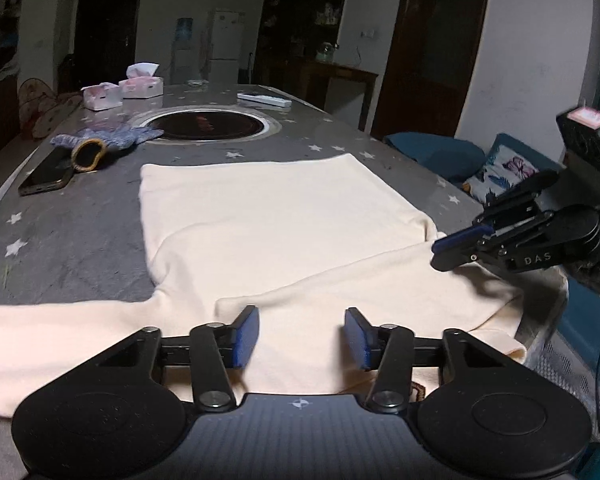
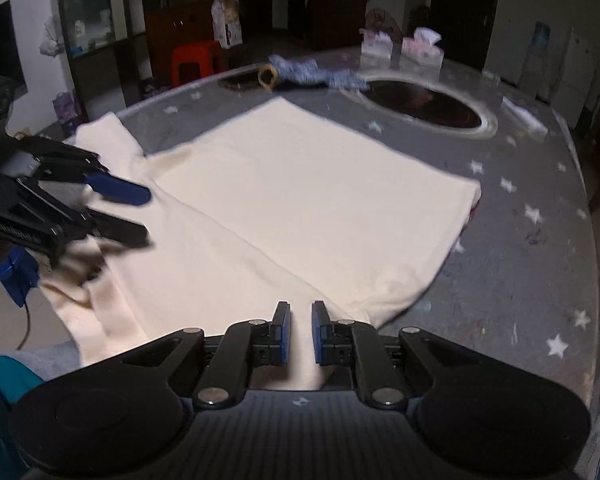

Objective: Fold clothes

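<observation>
Jaws parted on "DAS"-marked right gripper [image 1: 440, 250], seemingly over garment [image 1: 268, 216]

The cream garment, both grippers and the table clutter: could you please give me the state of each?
Cream garment: spread flat, one sleeve folded across.
Left gripper: open above the cloth.
Right gripper: narrowly open, cloth between the pads.
Phone: lying flat, screen dark.
Tissue box: open, tissue sticking out.

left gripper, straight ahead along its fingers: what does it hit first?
Most likely the cream garment itself: the left gripper hangs open just over the folded-in sleeve, fingers pointing across the shirt body toward the round cooktop. Nothing else sits in that line before the cloth, though height above it is unclear.
</observation>
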